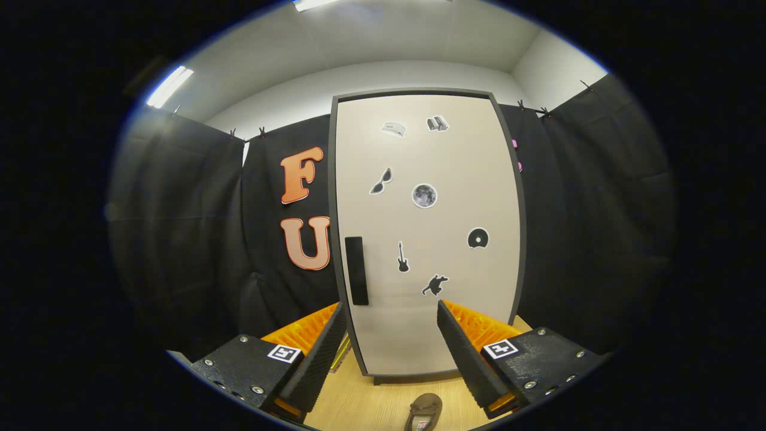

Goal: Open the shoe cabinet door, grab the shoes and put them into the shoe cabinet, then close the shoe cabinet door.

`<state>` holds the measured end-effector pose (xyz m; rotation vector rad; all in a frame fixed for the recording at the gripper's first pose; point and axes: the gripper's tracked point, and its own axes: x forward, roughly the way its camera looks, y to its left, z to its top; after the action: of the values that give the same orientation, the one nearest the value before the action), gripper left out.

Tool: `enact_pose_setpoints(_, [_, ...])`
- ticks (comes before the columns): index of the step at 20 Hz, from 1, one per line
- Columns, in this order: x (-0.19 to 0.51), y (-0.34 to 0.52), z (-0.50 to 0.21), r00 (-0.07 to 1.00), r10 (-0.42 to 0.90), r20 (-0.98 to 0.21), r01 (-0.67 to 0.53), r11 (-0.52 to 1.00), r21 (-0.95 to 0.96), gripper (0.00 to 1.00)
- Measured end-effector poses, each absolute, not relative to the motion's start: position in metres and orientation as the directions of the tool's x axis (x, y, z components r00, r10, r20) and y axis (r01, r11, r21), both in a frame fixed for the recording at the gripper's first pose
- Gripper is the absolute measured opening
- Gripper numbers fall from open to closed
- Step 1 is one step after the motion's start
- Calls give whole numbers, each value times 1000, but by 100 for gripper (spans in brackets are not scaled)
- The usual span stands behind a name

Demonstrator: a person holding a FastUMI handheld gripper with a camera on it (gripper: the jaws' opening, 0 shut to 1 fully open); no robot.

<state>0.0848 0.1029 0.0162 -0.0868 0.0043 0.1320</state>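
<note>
A tall shoe cabinet [428, 239] stands upright against the black cloth wall, on a light wooden floor [371, 407]. Its pale door [443, 323] is closed, framed by a dark edge, and carries several small stickers: sunglasses, a moon, a disc, a guitar and a few others. A dark vertical handle [356, 270] sits on the door's left side, at about mid-height.

The hand-held gripper [392, 317] faces the door with its fingers spread wide and nothing between them; the lower part of the door shows in the gap. The handle lies just above and ahead of the left finger.

A brown shoe [423, 412] lies on the floor in front of the cabinet, below and between the fingers.
</note>
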Motion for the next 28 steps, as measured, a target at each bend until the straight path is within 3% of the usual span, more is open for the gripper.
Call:
enact_pose_setpoints(9, [177,157,13,973,227,-38,-230,969,-88,95])
enact_pose_setpoints(20, [251,185,-7,967,242,-81,-248,967,-66,94])
enact_pose_setpoints(22, [257,184,-11,971,219,-94,-226,972,-67,89])
enact_pose_setpoints(24, [259,176,-9,980,184,-77,-191,977,-94,78])
enact_pose_setpoints(27, [257,182,-12,975,198,-98,-204,978,-48,42])
enact_pose_setpoints(28, [260,181,-11,977,192,-94,-199,977,-71,39])
